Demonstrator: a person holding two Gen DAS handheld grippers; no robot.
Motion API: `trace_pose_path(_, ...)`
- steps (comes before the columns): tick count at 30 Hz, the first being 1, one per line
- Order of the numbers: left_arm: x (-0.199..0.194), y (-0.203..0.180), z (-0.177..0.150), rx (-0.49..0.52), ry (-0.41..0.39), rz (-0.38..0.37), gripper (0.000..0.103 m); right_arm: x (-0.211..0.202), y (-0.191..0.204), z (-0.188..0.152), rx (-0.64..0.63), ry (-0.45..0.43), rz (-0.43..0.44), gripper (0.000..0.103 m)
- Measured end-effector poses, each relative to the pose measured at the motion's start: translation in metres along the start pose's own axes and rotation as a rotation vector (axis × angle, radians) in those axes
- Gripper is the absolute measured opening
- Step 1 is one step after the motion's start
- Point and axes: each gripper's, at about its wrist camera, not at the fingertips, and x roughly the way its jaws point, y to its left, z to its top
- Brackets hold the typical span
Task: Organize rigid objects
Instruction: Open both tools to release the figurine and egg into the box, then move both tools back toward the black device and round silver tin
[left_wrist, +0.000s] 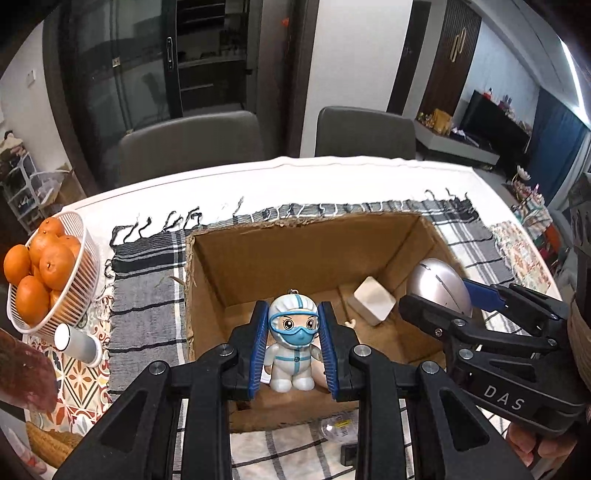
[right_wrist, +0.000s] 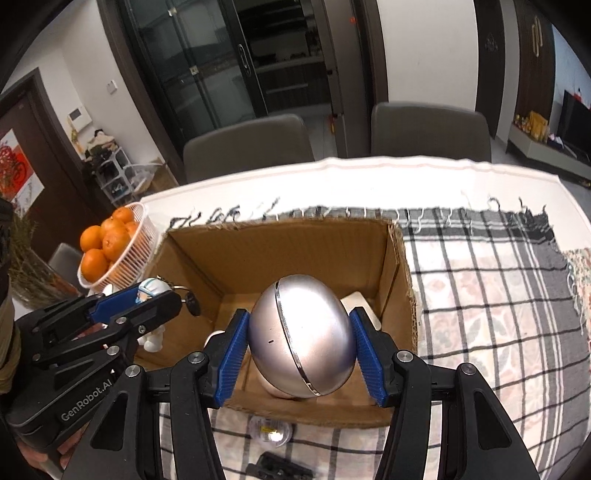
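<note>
An open cardboard box (left_wrist: 295, 254) (right_wrist: 280, 251) stands on a checked cloth. My left gripper (left_wrist: 295, 350) is shut on a small white figurine (left_wrist: 293, 341) with blue goggles and mask, held over the box's near side; the figurine (right_wrist: 149, 290) also shows in the right wrist view. My right gripper (right_wrist: 299, 347) is shut on a silver egg-shaped object (right_wrist: 301, 334) above the box's right part; this silver egg (left_wrist: 437, 290) appears at the right of the left wrist view. A white block (left_wrist: 373, 304) lies on the box floor, with a pale object partly hidden behind the figurine.
A white basket of oranges (left_wrist: 55, 266) (right_wrist: 118, 243) sits left of the box, with a white cylinder (left_wrist: 77, 343) lying beside it. A small clear item (right_wrist: 267, 430) and a black item (right_wrist: 280, 470) lie on the cloth before the box. Two chairs (left_wrist: 192, 147) stand behind the table.
</note>
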Motion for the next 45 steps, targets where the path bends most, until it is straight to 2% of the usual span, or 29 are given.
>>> trace_pose_path(6, 0.011, 0.001, -0.003, 0.002, 0.037, 0.015, 0.028, 0.019, -0.008, -0.005, 0.026, 0.055, 0.017, 0.056)
trace_pose_path(12, 0.007, 0.002, -0.006, 0.001, 0.027, 0.024, 0.031, 0.02, -0.009, -0.006, 0.043, 0.061, 0.012, 0.06)
trace_pose_path(24, -0.032, 0.003, -0.028, 0.002, -0.068, 0.023, 0.032, -0.023, 0.007, -0.02, 0.019, -0.053, -0.042, 0.06)
trace_pose_path(29, -0.049, 0.002, -0.041, 0.011, -0.099, 0.029, 0.033, -0.039, 0.015, -0.032, 0.018, -0.075, -0.042, 0.06)
trace_pose_path(36, -0.063, -0.004, -0.063, 0.021, -0.104, 0.031, 0.034, -0.052, 0.017, -0.051, 0.027, -0.063, -0.016, 0.06)
trace_pose_path(45, -0.065, -0.018, -0.093, 0.035, -0.064, 0.008, 0.034, -0.058, 0.012, -0.083, 0.052, -0.022, -0.002, 0.061)
